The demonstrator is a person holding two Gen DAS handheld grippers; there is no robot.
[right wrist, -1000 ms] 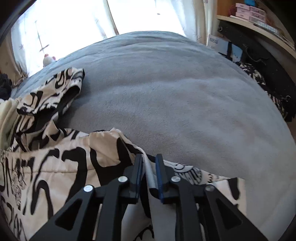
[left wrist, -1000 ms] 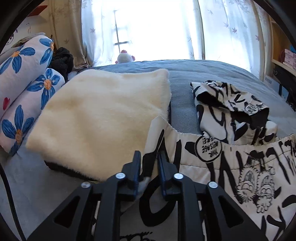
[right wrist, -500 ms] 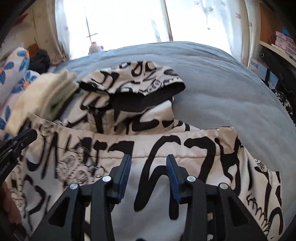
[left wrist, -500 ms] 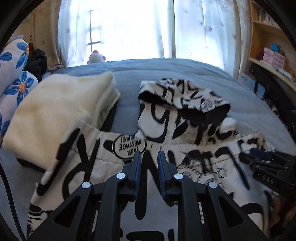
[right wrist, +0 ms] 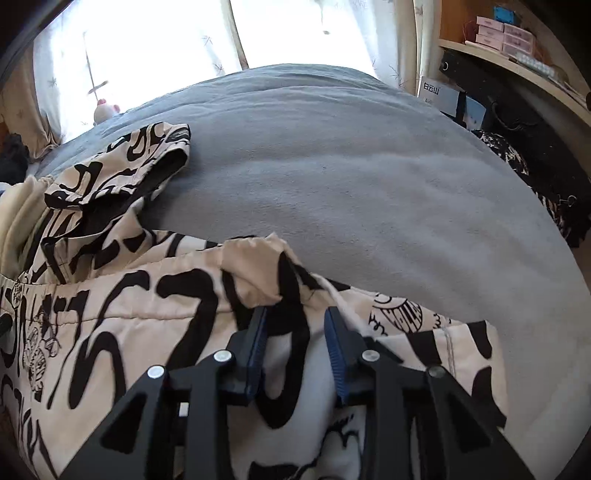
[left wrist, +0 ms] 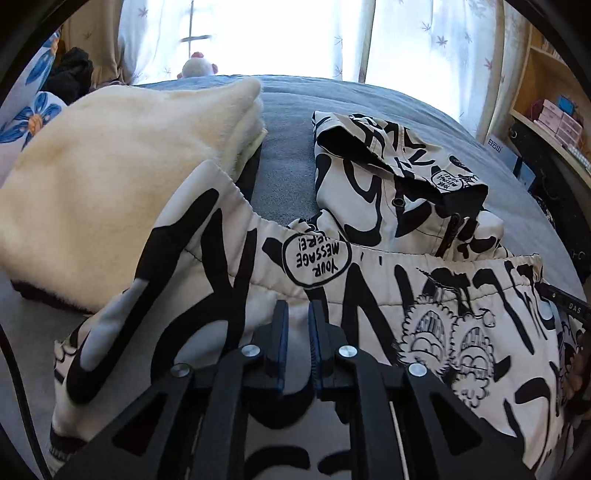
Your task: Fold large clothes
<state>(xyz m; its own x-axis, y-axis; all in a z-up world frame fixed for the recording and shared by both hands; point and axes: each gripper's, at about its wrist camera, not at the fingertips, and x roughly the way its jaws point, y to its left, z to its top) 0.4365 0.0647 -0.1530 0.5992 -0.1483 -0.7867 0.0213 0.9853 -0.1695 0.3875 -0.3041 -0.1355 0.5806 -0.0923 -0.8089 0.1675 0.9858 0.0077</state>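
A cream jacket with black graffiti print (left wrist: 424,291) lies on a grey bed (left wrist: 291,107), its hem folded up toward the hood (left wrist: 388,166). My left gripper (left wrist: 295,314) hovers over the folded hem; its jaws stand a narrow gap apart with nothing between them. My right gripper (right wrist: 295,321) is open over the jacket's right corner (right wrist: 258,266), which is bunched just ahead of the fingertips. The jacket fills the lower left of the right wrist view (right wrist: 129,314).
A folded cream fleece (left wrist: 110,177) lies left of the jacket, part of the hem resting on it. Floral pillows (left wrist: 37,114) are at far left. A plush toy (left wrist: 199,66) sits by the window. Shelves with boxes (right wrist: 509,33) stand right of the bed (right wrist: 351,166).
Both grippers carried the hem up and over the jacket, then let go. The right gripper opened half a second ago and has swung right; the left jaws have parted slightly.
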